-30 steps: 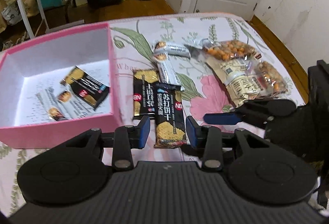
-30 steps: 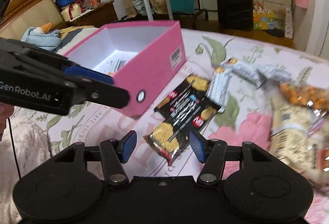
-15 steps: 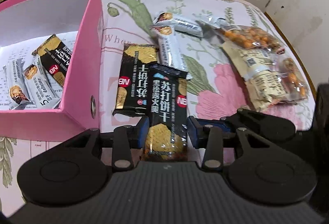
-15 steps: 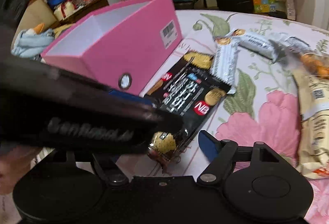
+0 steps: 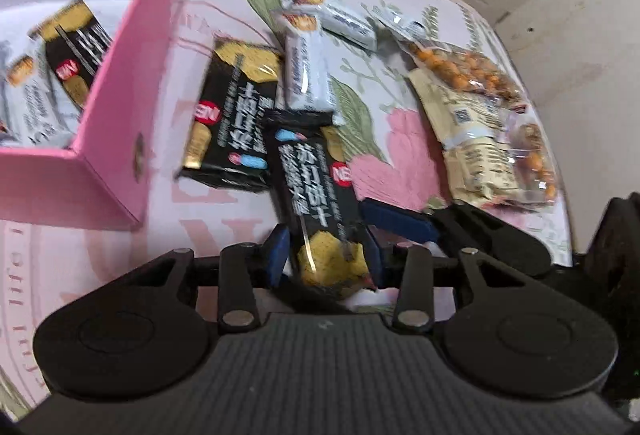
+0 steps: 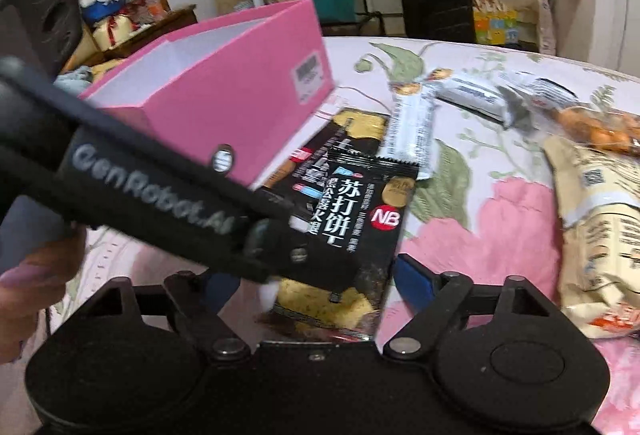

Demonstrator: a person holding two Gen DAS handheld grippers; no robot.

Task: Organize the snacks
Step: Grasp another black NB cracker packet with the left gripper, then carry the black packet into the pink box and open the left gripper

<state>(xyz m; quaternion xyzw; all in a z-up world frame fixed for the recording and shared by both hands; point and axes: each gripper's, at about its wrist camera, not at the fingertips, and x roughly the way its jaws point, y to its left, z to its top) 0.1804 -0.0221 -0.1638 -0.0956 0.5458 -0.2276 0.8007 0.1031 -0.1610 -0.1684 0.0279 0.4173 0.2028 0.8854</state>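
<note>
Pinching the near end of a black foil soda-cracker packet [image 5: 320, 203], the left gripper [image 5: 326, 255] has both blue pads against the packet's sides; the packet lies on the floral tablecloth [image 5: 224, 15], overlapping a second black packet [image 5: 232, 115] beside the pink cardboard box [image 5: 120, 139] (more snacks lie inside). Just to the right, the right gripper [image 6: 316, 279] has been opening and stands spread wide around the same packet, its pads apart from it.
</note>
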